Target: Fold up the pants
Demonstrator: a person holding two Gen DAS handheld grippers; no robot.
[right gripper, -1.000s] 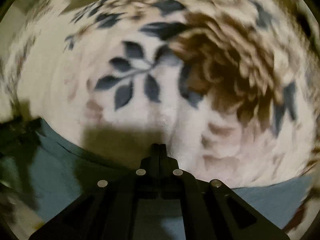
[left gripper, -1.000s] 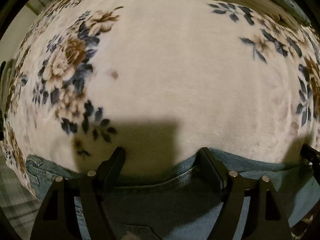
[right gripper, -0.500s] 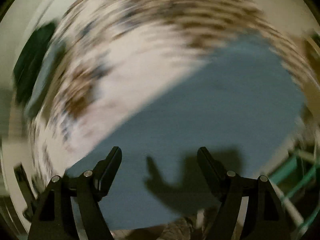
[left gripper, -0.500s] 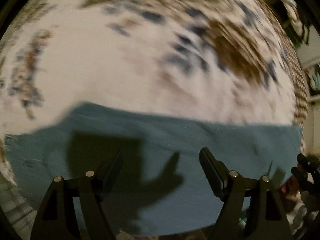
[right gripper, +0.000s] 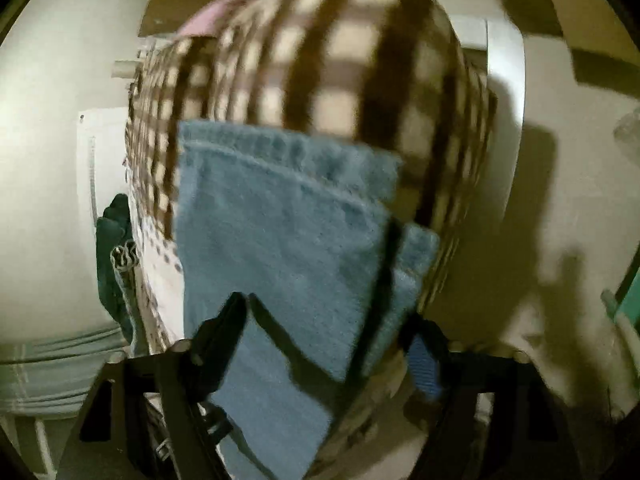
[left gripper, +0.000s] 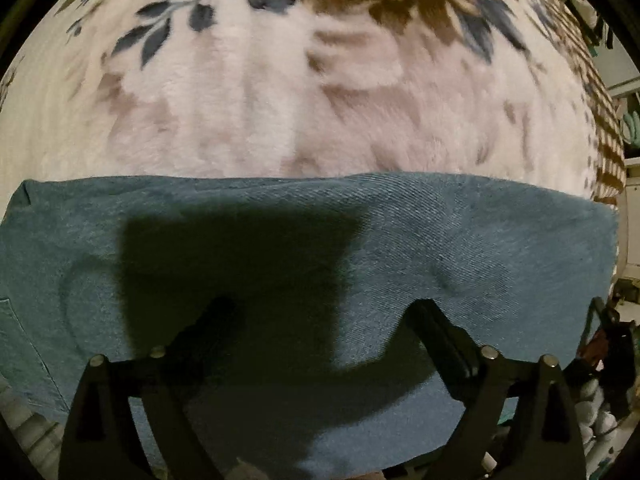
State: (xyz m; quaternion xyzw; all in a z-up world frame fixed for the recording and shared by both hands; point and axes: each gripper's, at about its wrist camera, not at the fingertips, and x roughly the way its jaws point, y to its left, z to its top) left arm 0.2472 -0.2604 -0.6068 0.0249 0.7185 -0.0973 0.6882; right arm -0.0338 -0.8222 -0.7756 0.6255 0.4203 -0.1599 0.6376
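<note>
The blue denim pants point(left gripper: 460, 240) lie flat on a floral fleece blanket point(left gripper: 280, 112) and fill the lower half of the left wrist view. My left gripper point(left gripper: 320, 312) is open and empty, its two fingers spread just above the denim. In the right wrist view the hemmed leg ends of the pants point(right gripper: 280, 220) lie over a brown checked cover point(right gripper: 340, 60) at the bed's end. My right gripper point(right gripper: 324, 320) is open and empty, with its fingers on either side of the leg ends.
A pale wall point(right gripper: 40, 160) and white furniture point(right gripper: 504, 80) stand beyond the bed's end. Dark green cloth point(right gripper: 112, 248) hangs at the left of the bed. Cluttered items point(left gripper: 608, 360) sit off the bed's right edge.
My right gripper has opened and swung round to the leg ends at the bed's end. My left gripper stayed open and moved from the waistband onto plain denim.
</note>
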